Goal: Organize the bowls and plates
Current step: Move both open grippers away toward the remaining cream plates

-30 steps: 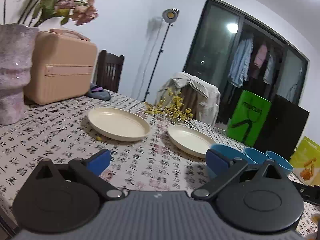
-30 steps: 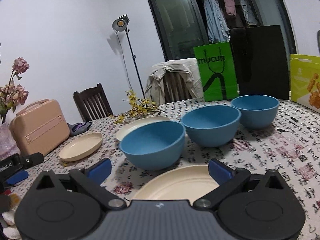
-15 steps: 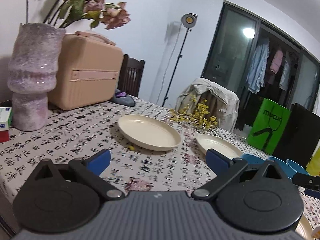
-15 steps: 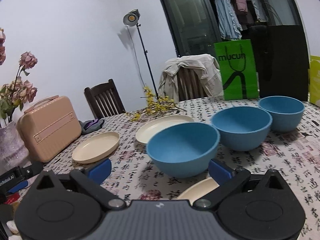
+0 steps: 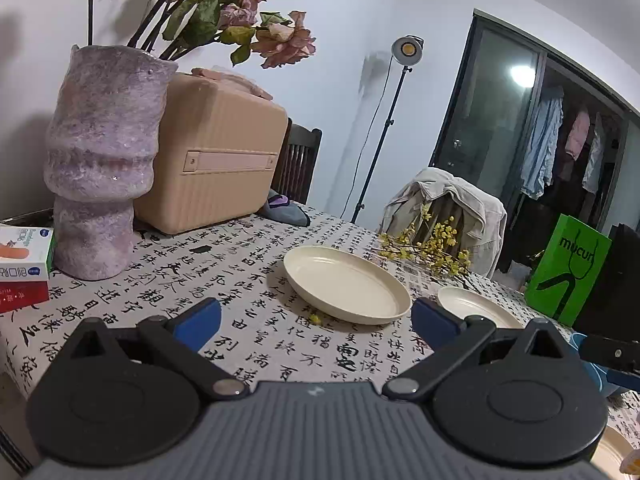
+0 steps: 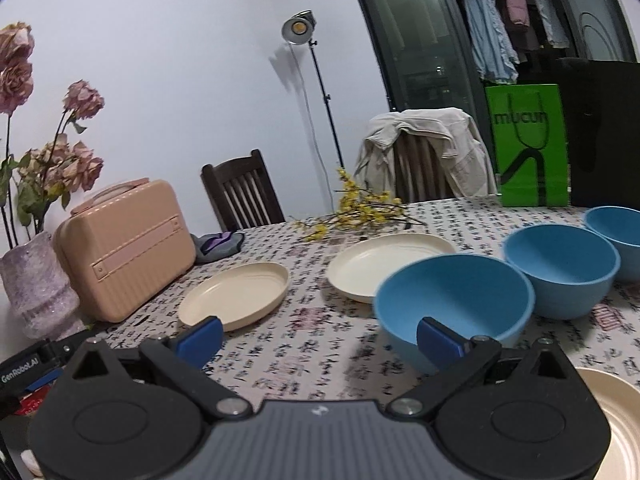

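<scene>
Three cream plates lie on the script-print tablecloth: a left one [image 6: 236, 295] [image 5: 344, 284], a middle one [image 6: 384, 264] [image 5: 476, 310], and a near one [image 6: 616, 424] at the lower right. Three blue bowls stand in a row to the right: near [image 6: 452, 304], middle [image 6: 560, 268], far [image 6: 616, 228]. My left gripper [image 5: 316, 324] is open and empty, above the cloth short of the left plate. My right gripper [image 6: 318, 338] is open and empty, its right finger in front of the near bowl.
A purple vase [image 5: 100, 168] with dried flowers, a tan case [image 5: 216, 168] and small boxes [image 5: 22, 264] stand at the left. Yellow sprigs [image 6: 356, 208] lie at the back. A green bag [image 6: 528, 144], a black bag and two chairs stand behind the table.
Both grippers have swung to the left. The vase and case now fill the left view's side, and the near cream plate has slid to the right view's lower right corner.
</scene>
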